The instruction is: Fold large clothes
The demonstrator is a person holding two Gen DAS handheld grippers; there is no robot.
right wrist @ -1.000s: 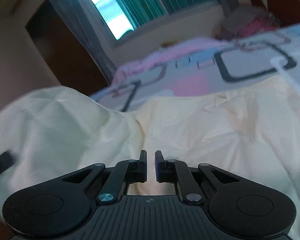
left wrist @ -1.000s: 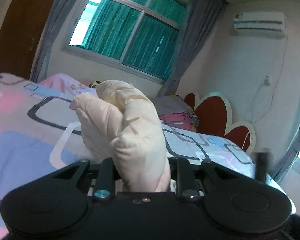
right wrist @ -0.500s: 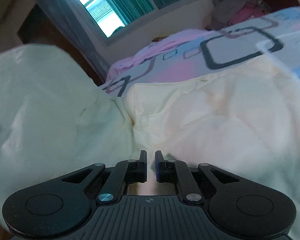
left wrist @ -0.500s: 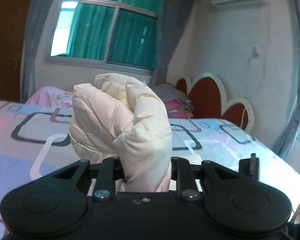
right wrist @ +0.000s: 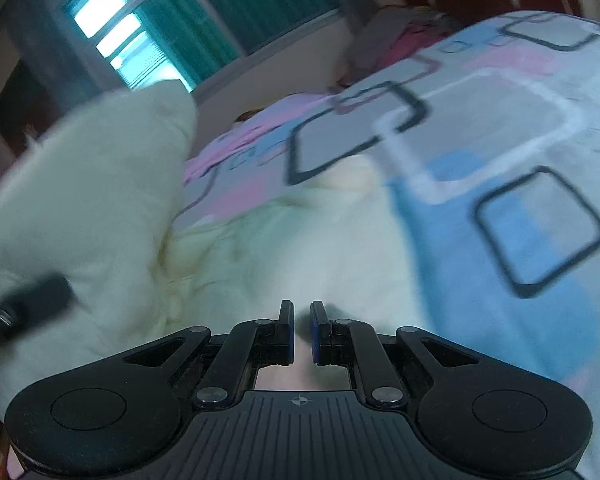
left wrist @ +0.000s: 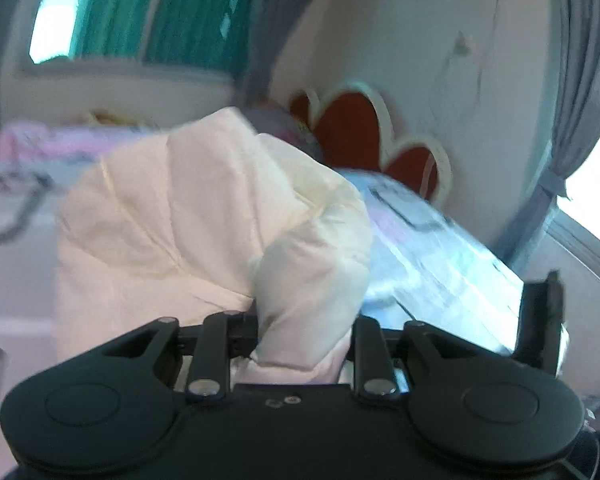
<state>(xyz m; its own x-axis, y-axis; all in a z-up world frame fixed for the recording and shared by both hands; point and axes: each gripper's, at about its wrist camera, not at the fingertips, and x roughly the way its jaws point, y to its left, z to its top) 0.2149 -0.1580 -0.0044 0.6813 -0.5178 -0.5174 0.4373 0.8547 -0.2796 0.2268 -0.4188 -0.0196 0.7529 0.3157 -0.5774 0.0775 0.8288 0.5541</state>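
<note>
— While the left-wrist picture is smeared with blur, what sits in the left gripper (left wrist: 300,332)?

— A thick bunch of the cream garment (left wrist: 204,216). It rises from between the black fingers (left wrist: 214,344) and fills the centre of the frame, hiding the fingertips. The jaws are opening, with the cloth still between them and the pads pressing its sides.

— And the right gripper (right wrist: 302,330)?

— At the lower centre of its own view, its two jaws stand nearly together, with only a thin slit between them. The same cream garment (right wrist: 300,248) lies directly under and ahead of them, and pale cloth shows through the slit, so the tips are pinched on a thin layer of it.

— Where does the rest of the garment go?

— It spreads over the patterned bedsheet (right wrist: 520,140), pink, blue and grey with dark square outlines. A big fold billows up at the left of that frame.

— Anything behind?

— A window (left wrist: 140,16) with green curtains at the upper left, and a red heart-shaped headboard (left wrist: 352,132) against the wall, right of centre.
</note>
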